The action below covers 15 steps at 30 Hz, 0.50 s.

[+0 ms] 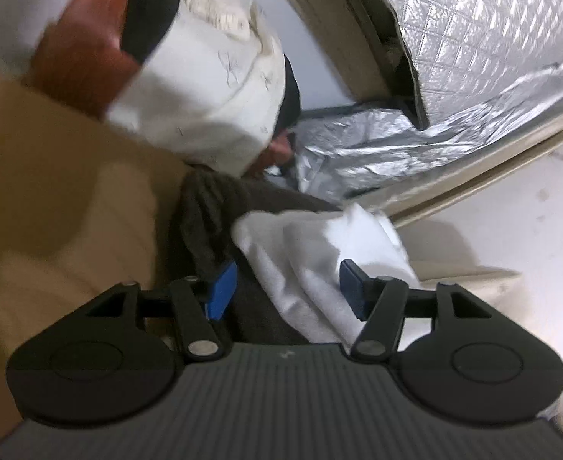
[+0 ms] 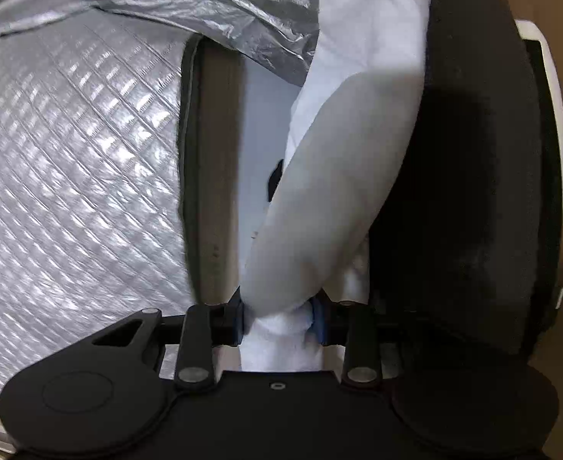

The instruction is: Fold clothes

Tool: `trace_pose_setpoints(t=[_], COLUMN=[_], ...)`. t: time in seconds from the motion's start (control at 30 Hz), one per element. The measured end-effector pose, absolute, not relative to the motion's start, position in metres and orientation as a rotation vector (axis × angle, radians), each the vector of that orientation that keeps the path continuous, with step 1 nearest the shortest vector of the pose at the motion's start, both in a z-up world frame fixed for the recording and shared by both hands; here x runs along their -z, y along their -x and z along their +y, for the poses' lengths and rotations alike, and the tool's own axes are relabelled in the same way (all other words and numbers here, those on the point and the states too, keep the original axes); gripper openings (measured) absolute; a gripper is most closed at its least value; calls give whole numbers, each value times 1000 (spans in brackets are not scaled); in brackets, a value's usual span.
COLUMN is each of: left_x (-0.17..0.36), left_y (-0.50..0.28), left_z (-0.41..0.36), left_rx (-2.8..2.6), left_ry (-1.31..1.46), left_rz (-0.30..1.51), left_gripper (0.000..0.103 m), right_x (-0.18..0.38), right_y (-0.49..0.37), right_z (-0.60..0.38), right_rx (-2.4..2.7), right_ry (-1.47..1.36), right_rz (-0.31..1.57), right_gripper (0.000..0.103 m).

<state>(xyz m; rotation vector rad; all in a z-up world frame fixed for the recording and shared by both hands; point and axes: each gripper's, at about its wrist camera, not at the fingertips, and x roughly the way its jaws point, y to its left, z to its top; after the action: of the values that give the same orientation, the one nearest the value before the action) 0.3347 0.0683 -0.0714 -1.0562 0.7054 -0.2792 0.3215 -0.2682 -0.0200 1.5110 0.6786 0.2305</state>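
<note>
1. The left gripper [image 1: 287,287] is released; its blue pads stand apart and press nothing.
2. A white cloth [image 1: 320,253] lies between these pads on a dark garment [image 1: 212,211], which lies on the brown table [image 1: 51,191], near the silver cover [image 1: 377,153].
3. The right gripper [image 2: 279,320] grasps the white cloth [image 2: 343,153], bunched between its pads; the dark garment [image 2: 473,153] is just right of it

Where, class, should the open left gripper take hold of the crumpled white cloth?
Grip the white cloth at its raised folded ridge, straight ahead between the left gripper's blue pads. That bunched fold stands above the dark garment, so the jaws probably catch white fabric alone.
</note>
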Motion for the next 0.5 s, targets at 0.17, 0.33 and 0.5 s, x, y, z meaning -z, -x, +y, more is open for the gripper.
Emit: trace_pose_setpoints(t=[0.17,0.33,0.5], left_x=[95,105,107], left_y=[-341,-344,-332], left_z=[63,56,50], left_rx=[427,444,489], left_ry=[1296,1390,1476], left_rz=[699,727,781], left_gripper=[67,85,87], right_x=[35,36,37], right_y=[-317,-315,-315], right_z=[-264,-262,-269], right_rx=[-222,-239,-260], right_ry=[-1625,-1646,-1713], right_rz=[655,647,630], right_gripper=[38,38,38])
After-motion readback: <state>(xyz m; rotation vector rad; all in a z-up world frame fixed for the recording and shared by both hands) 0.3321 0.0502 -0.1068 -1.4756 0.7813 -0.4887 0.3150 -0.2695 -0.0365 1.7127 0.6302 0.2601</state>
